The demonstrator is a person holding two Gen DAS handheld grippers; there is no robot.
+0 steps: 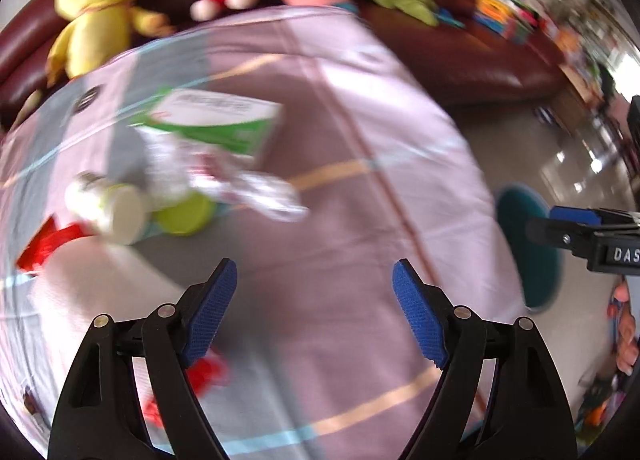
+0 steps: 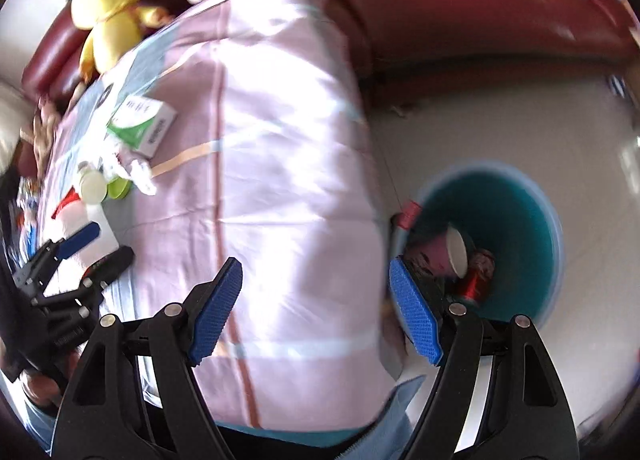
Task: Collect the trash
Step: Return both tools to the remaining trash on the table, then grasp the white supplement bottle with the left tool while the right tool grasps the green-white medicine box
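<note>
- The left gripper (image 1: 314, 288) has its fingers (image 1: 212, 308) spread wide with nothing between them; it hangs over the pink-clothed counter (image 1: 360, 219).
- The right gripper (image 2: 316, 290) is just as wide and just as empty, straddling the counter's edge with the bin (image 2: 548, 227) on the floor to its right.
- The trash pile lies ahead and to the left of the left fingers: a cup (image 1: 108, 207) on its side with its mouth toward the camera, a green lid (image 1: 184, 213) touching it, a crumpled wrapper (image 1: 256, 187) and a green-and-white box (image 1: 216, 123) behind.
- The box's long axis runs roughly across the left view, left to right.
- The left gripper looks nearer the pile; in the right view the same pile sits far off to the upper left, so my guess is the left takes the next pick.
- A red scrap (image 1: 44, 248) lies at the pile's left end, and another red scrap (image 1: 208, 374) shows partly behind the left finger.
- The bin already holds a cup (image 2: 452, 250) and a red can (image 2: 478, 280); its near rim is cut off by the right finger.
- Both views are motion-blurred, so the box's print and the wrapper's shape are unreadable.
</note>
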